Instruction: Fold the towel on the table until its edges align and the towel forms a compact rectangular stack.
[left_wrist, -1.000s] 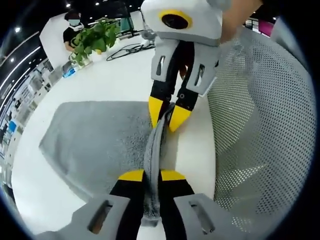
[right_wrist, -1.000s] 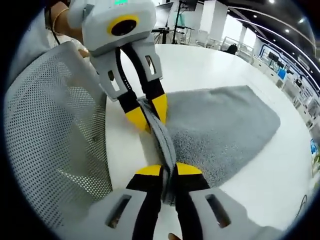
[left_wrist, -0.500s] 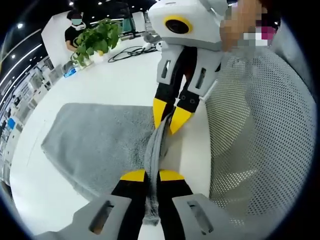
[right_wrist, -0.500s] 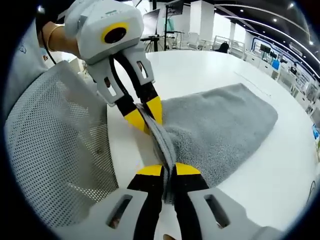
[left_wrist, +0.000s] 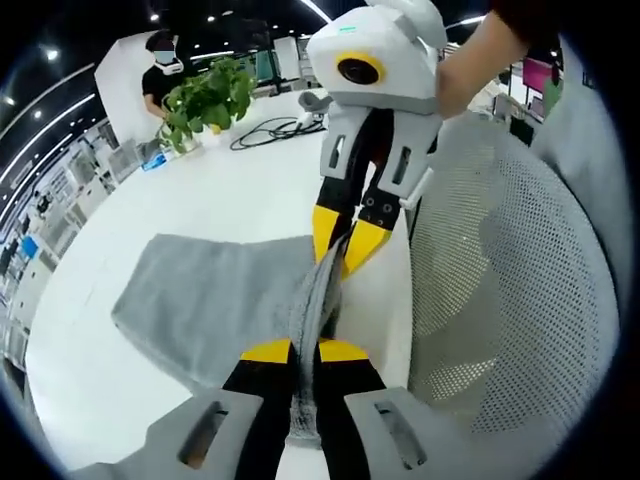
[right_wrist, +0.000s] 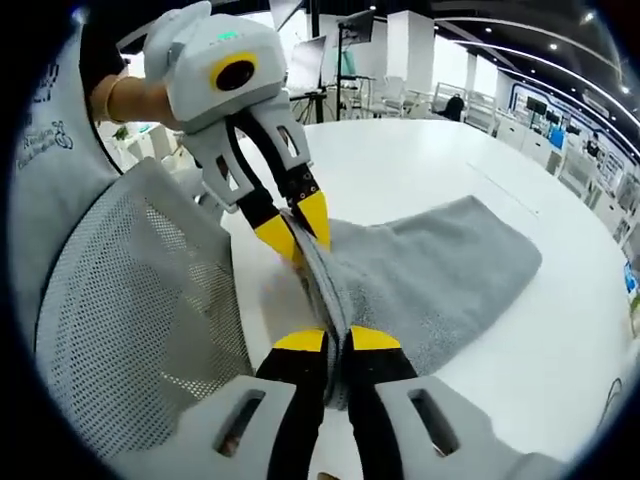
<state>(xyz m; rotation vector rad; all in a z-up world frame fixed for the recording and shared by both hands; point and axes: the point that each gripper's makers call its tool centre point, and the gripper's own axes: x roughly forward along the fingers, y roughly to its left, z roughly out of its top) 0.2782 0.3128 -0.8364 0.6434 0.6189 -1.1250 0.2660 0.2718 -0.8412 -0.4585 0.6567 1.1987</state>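
So the setup is a big round white table in what looks like an open office or lab, dark ceiling with strip lights and spotlights, rows of desks and screens off in the background. The grey towel is lying on the table with its near edge pulled up off the surface into a tight ridge. The left gripper has its yellow-tipped jaws pinched tight on one end of that ridge, and the right gripper is clamped on the other end, so the edge is stretched between them. From the right gripper view it's the same thing mirrored: towel fanned out across the white top. Right beside the table edge there's a white mesh chair back. A potted plant sits at the far side with some black cables nearby, and a person stands behind it.
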